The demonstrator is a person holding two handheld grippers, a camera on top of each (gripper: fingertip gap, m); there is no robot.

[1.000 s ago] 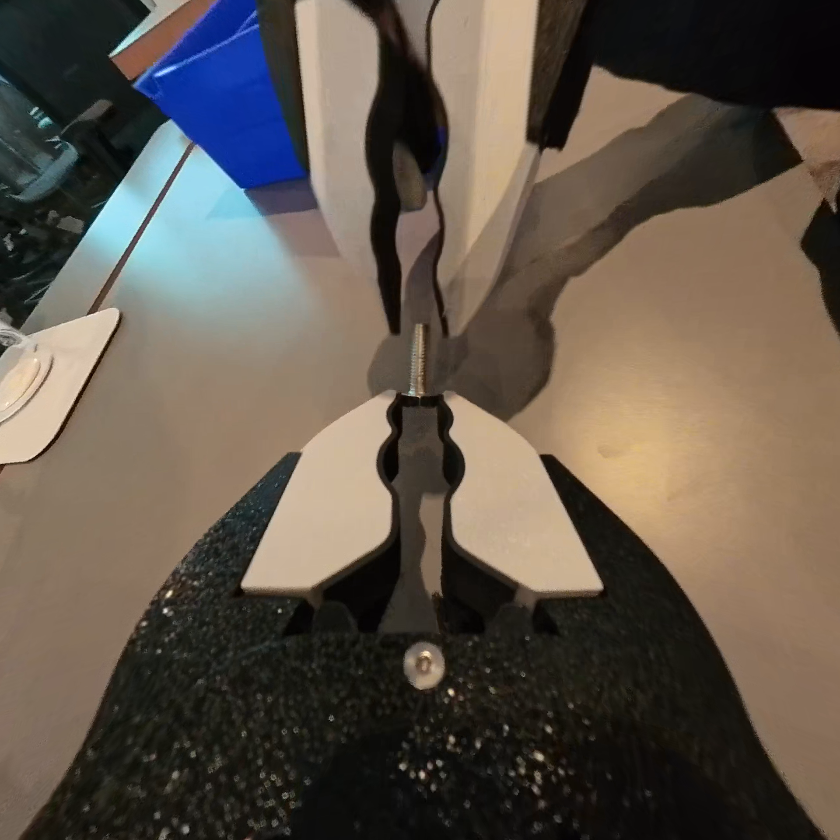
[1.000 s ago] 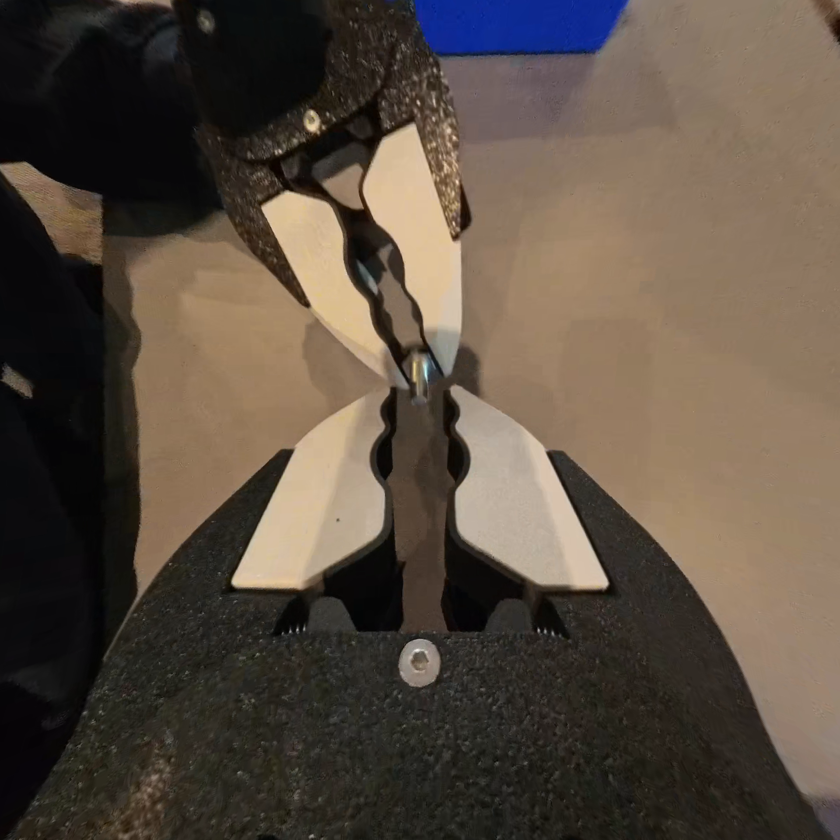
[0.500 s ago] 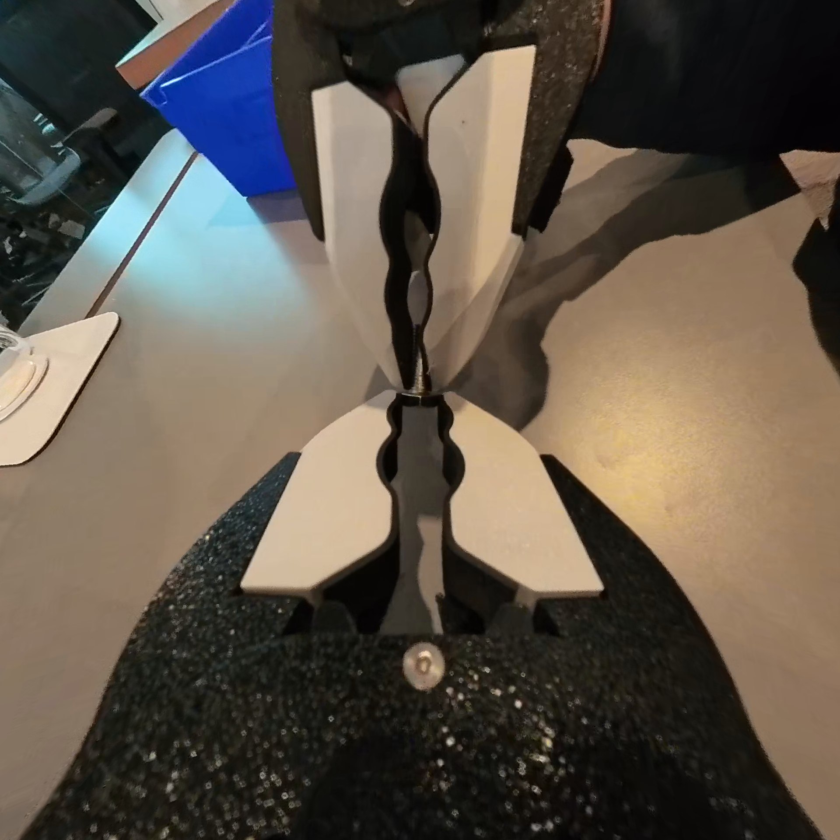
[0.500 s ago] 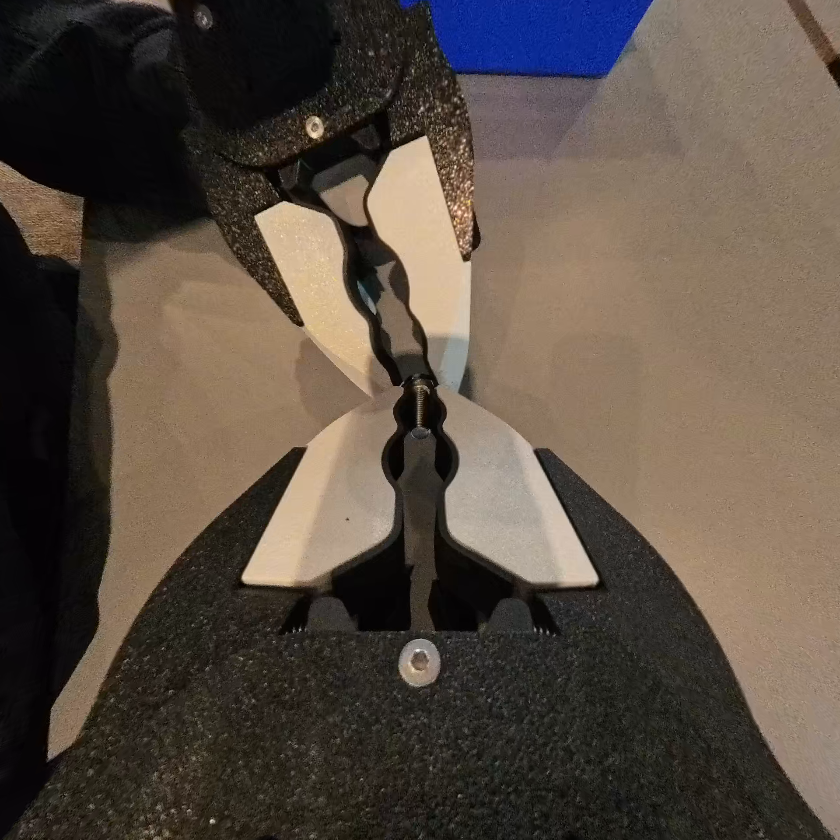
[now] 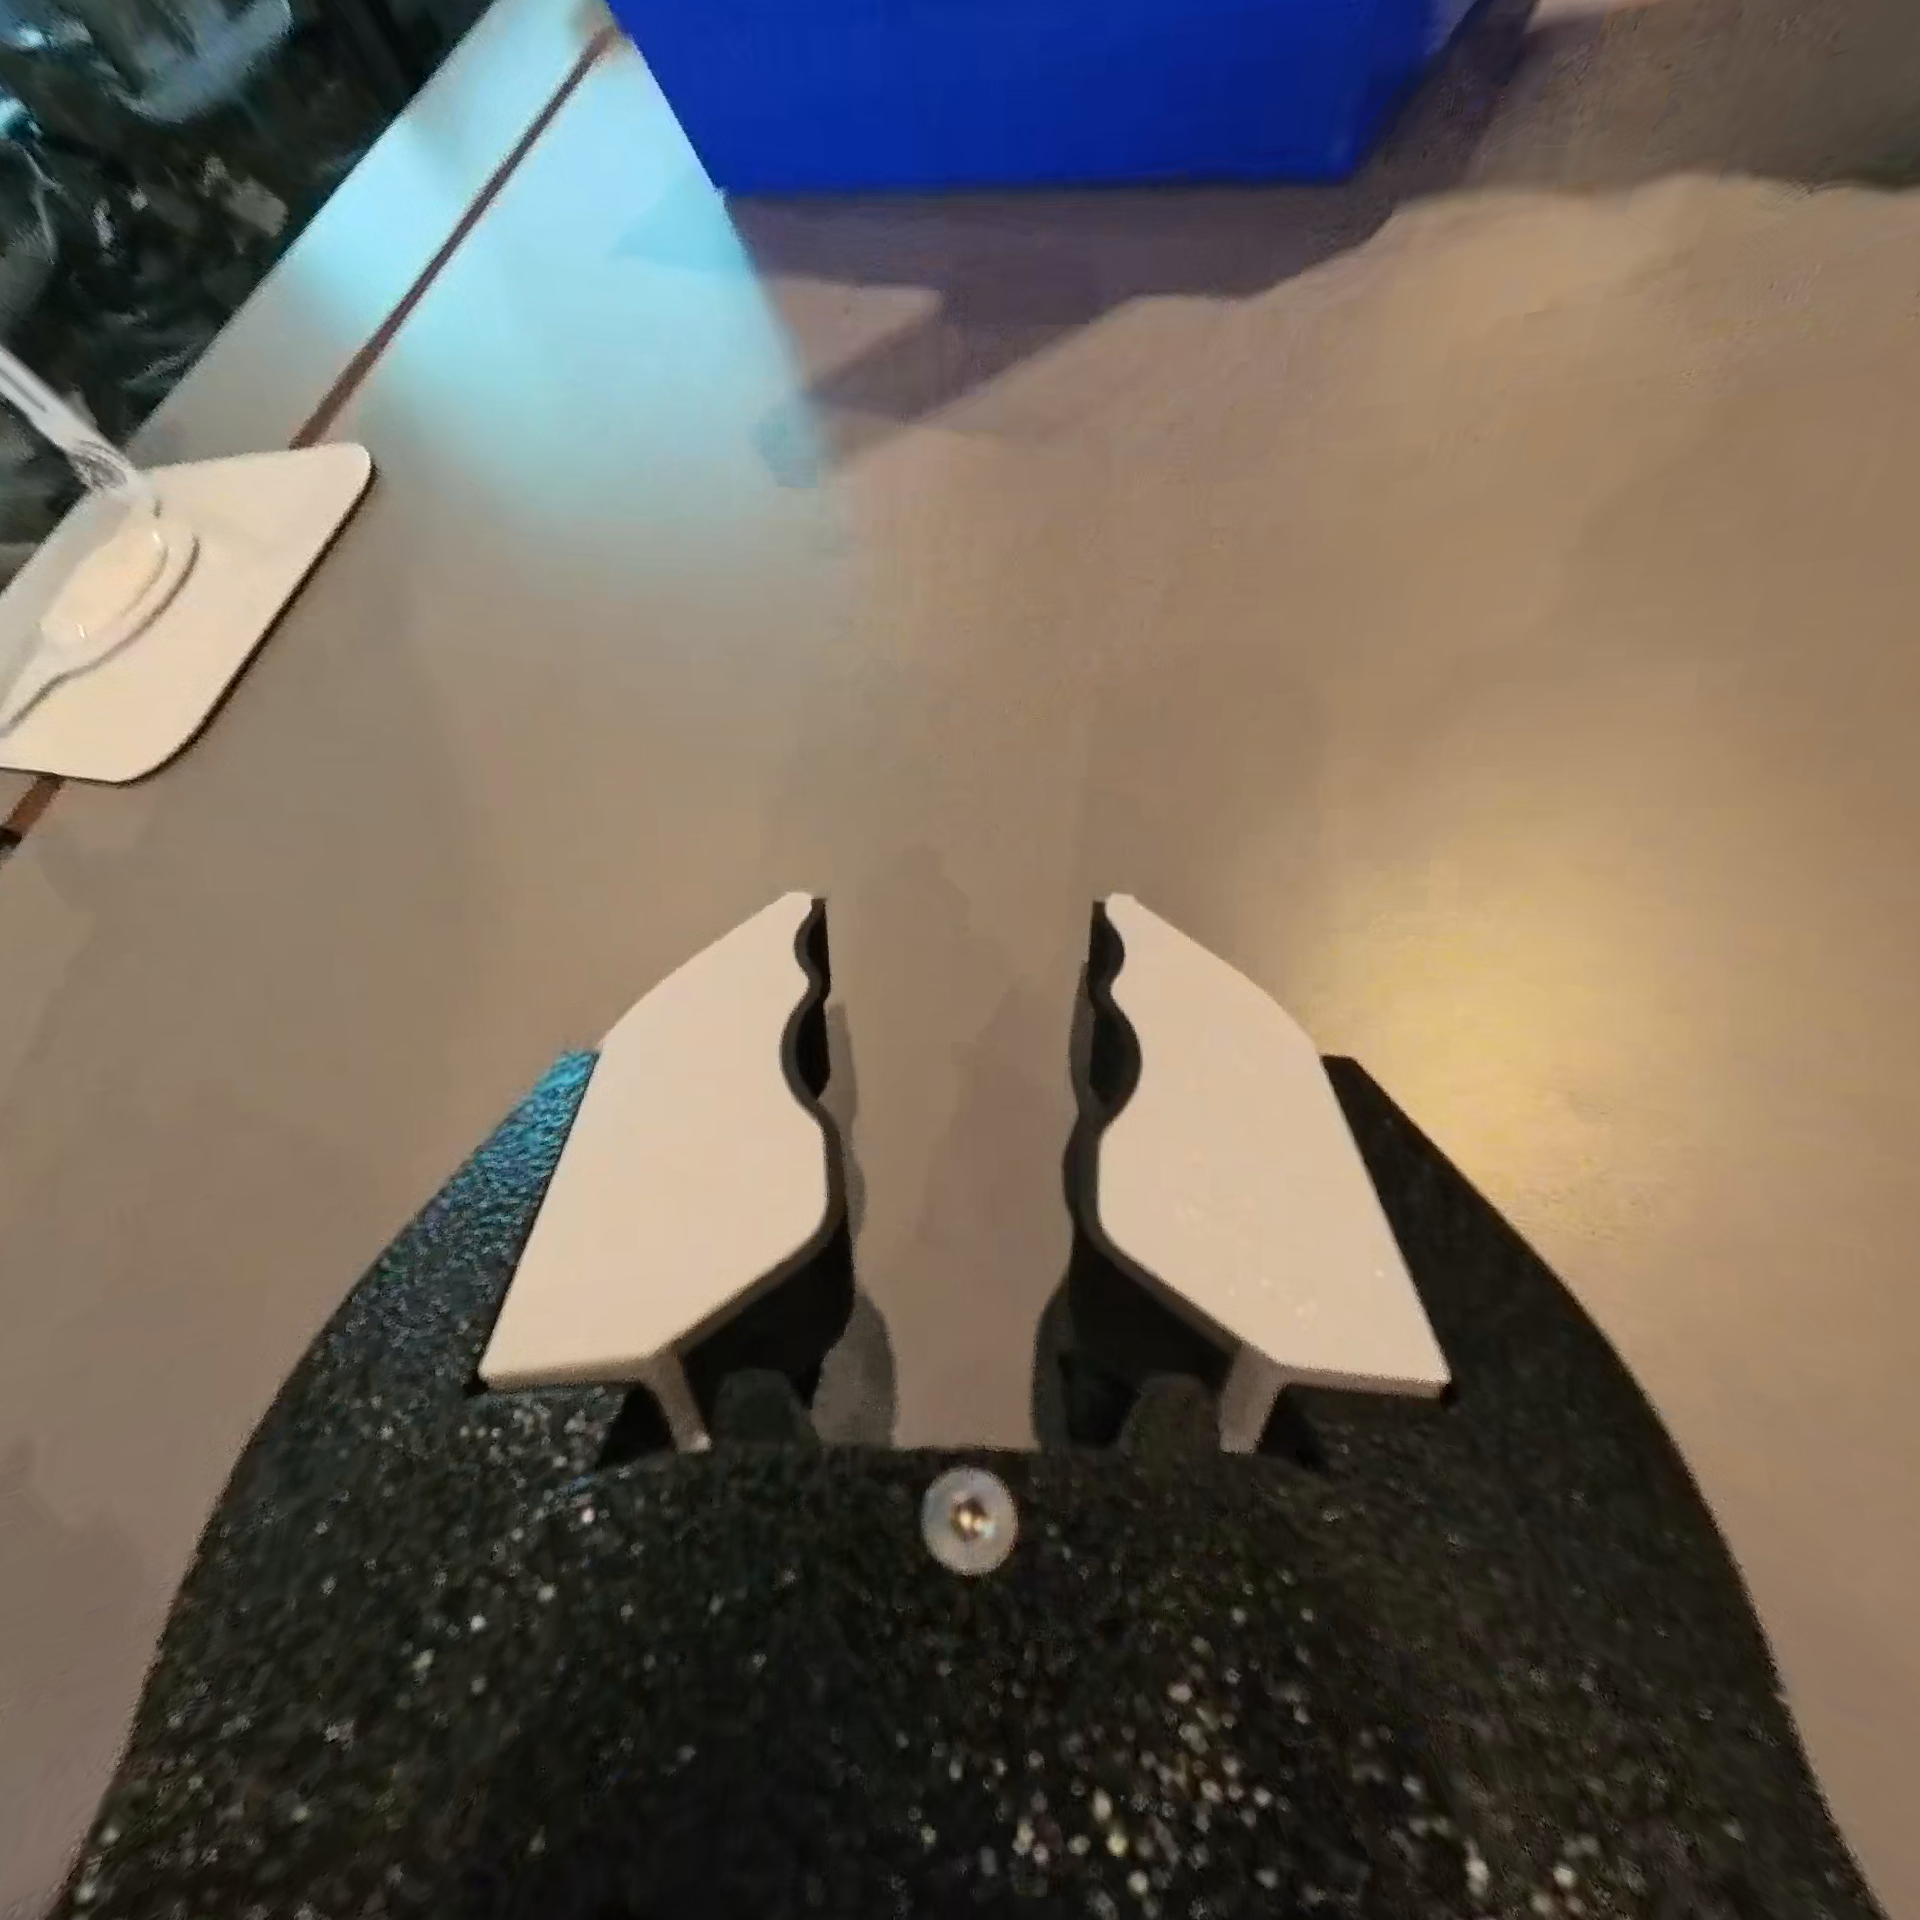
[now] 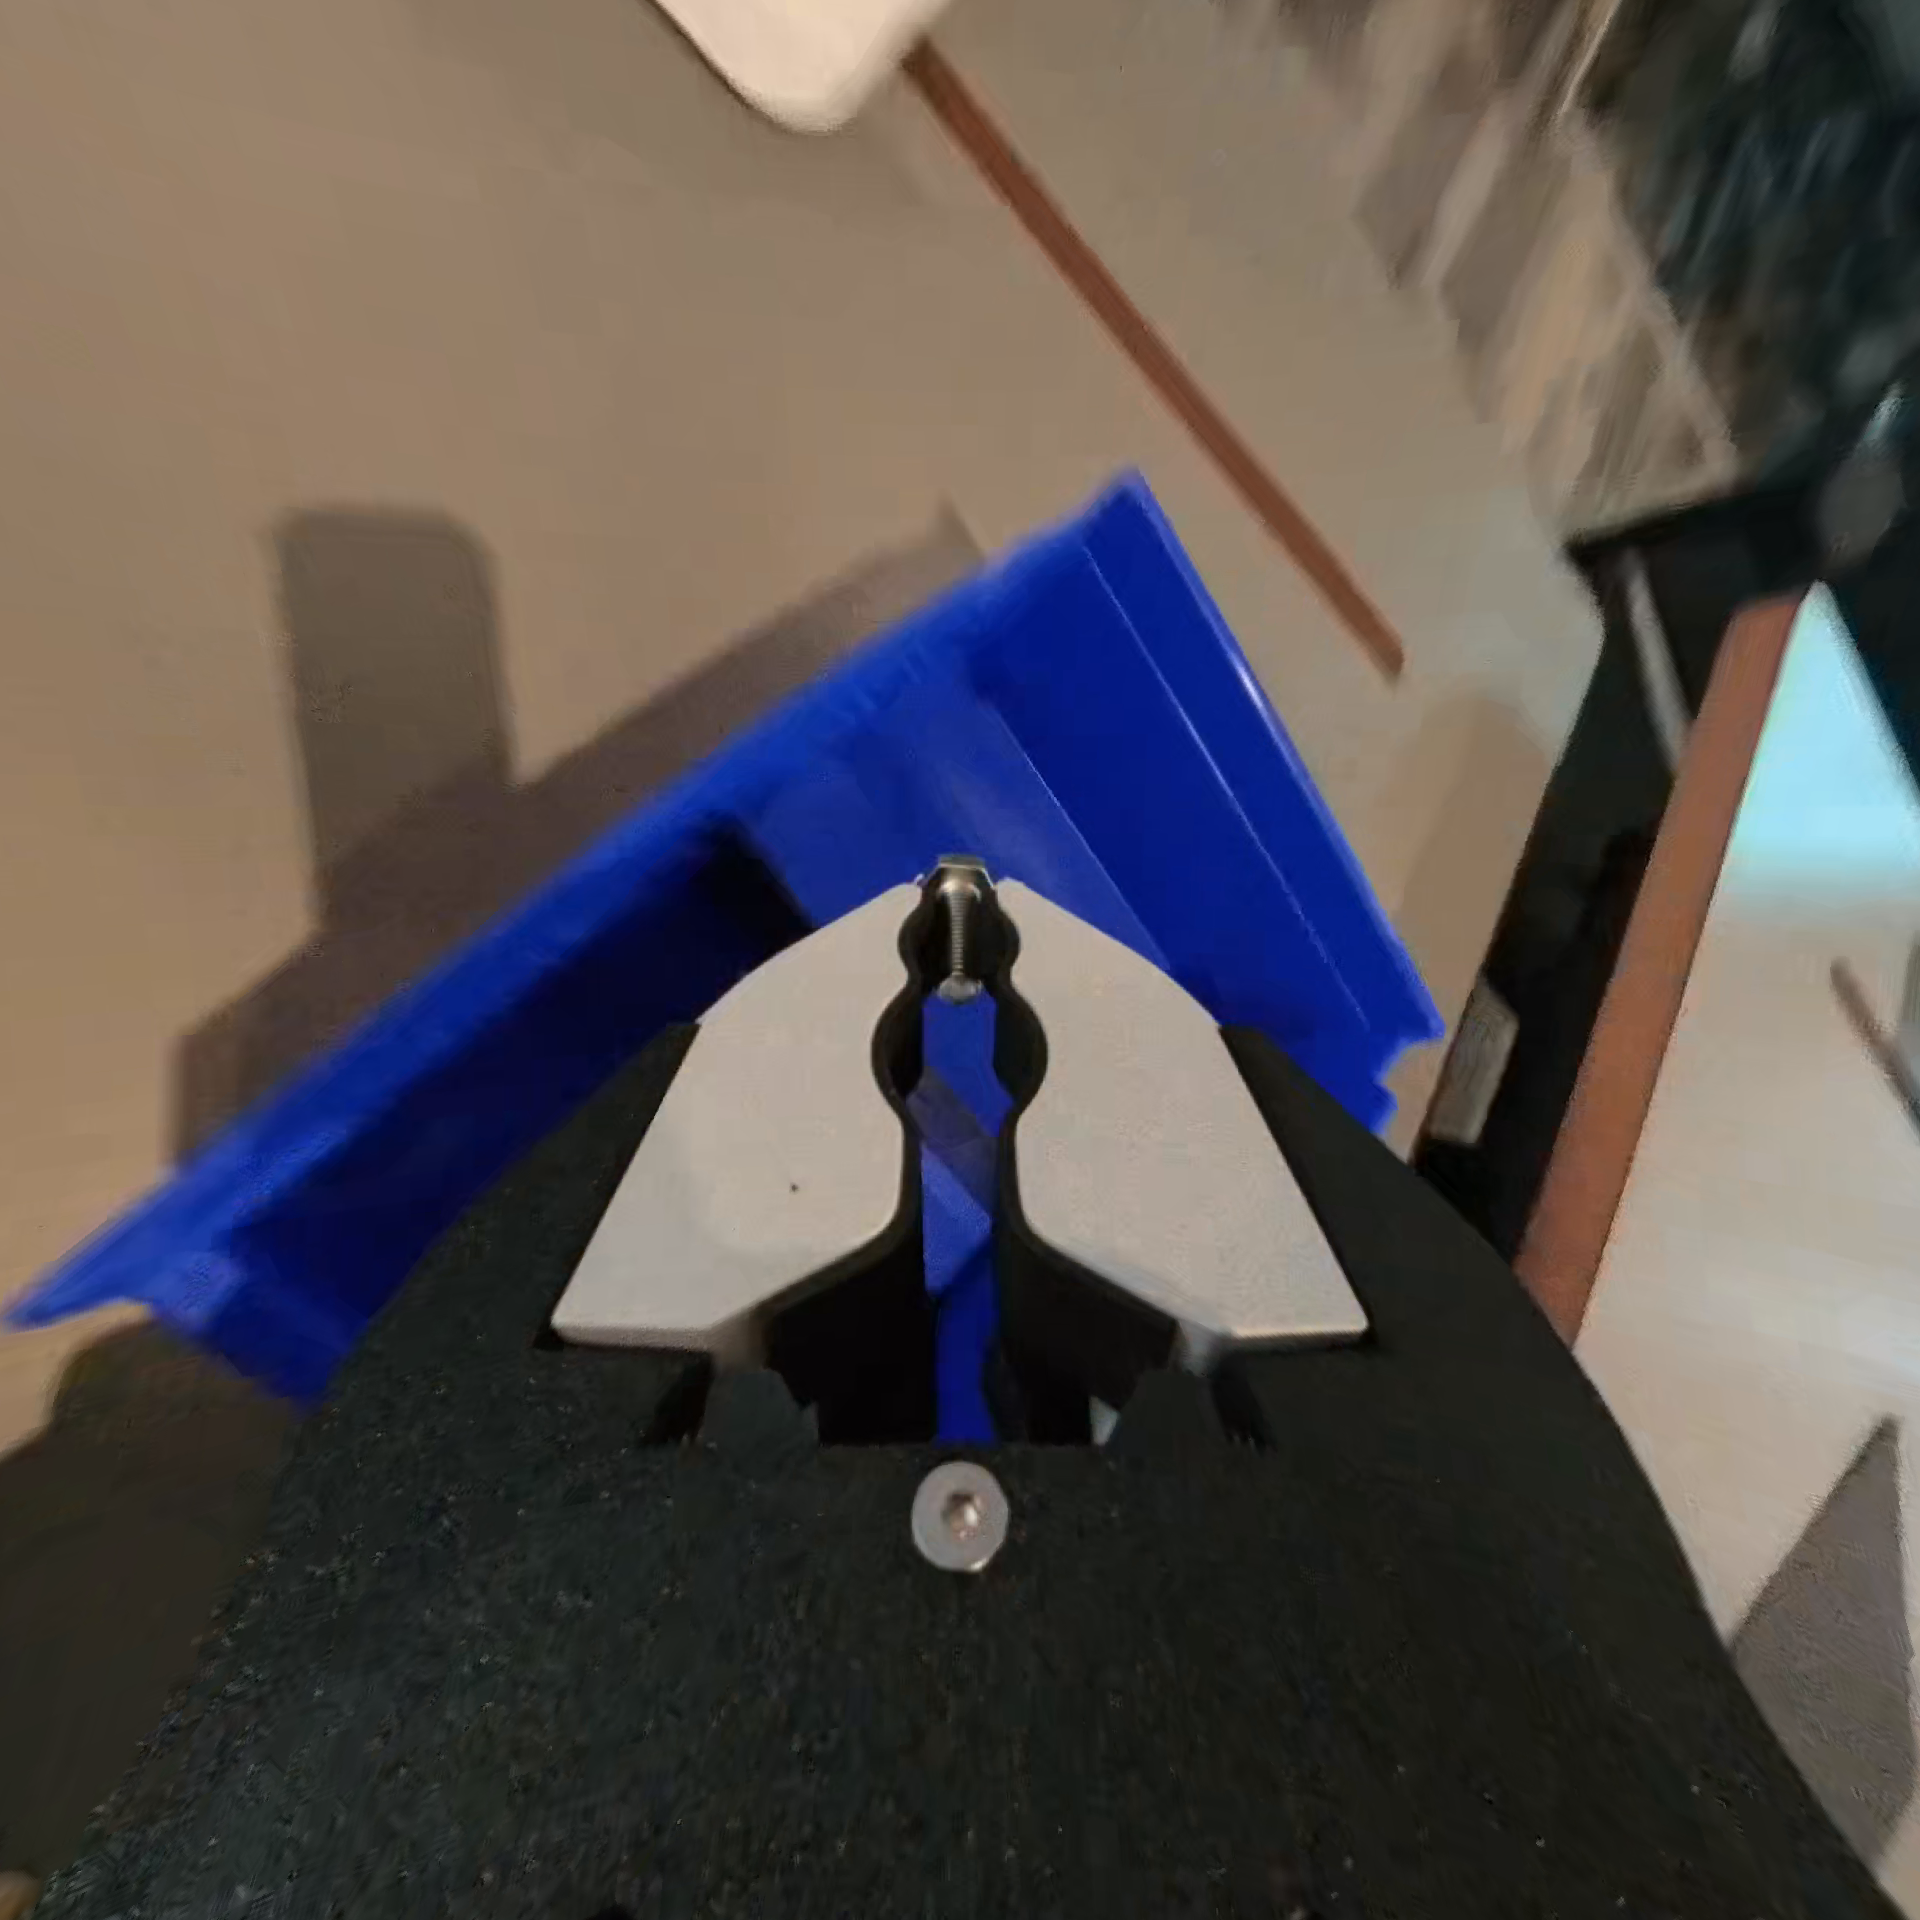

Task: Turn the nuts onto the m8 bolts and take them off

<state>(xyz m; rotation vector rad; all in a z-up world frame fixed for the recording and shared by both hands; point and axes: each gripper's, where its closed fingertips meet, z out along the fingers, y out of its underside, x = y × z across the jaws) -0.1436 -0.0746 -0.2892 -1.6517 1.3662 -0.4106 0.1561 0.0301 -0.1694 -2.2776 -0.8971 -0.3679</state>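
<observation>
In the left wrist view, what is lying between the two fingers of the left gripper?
Nothing. In the left wrist view the left gripper has its fingers wide apart, and only bare beige table shows between them.

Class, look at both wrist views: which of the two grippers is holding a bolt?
The right gripper: its fingers are closed on a silver bolt. The left gripper stands open, with nothing between its fingers.

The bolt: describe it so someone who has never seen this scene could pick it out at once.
Start from the blue bin that fills the middle of the right wrist view. In front of it the right tool is shut on the bolt, a short silver threaded pin lying along its fingers. It is the only shiny metal part at the fingertips, with a nut at its far end.
</observation>
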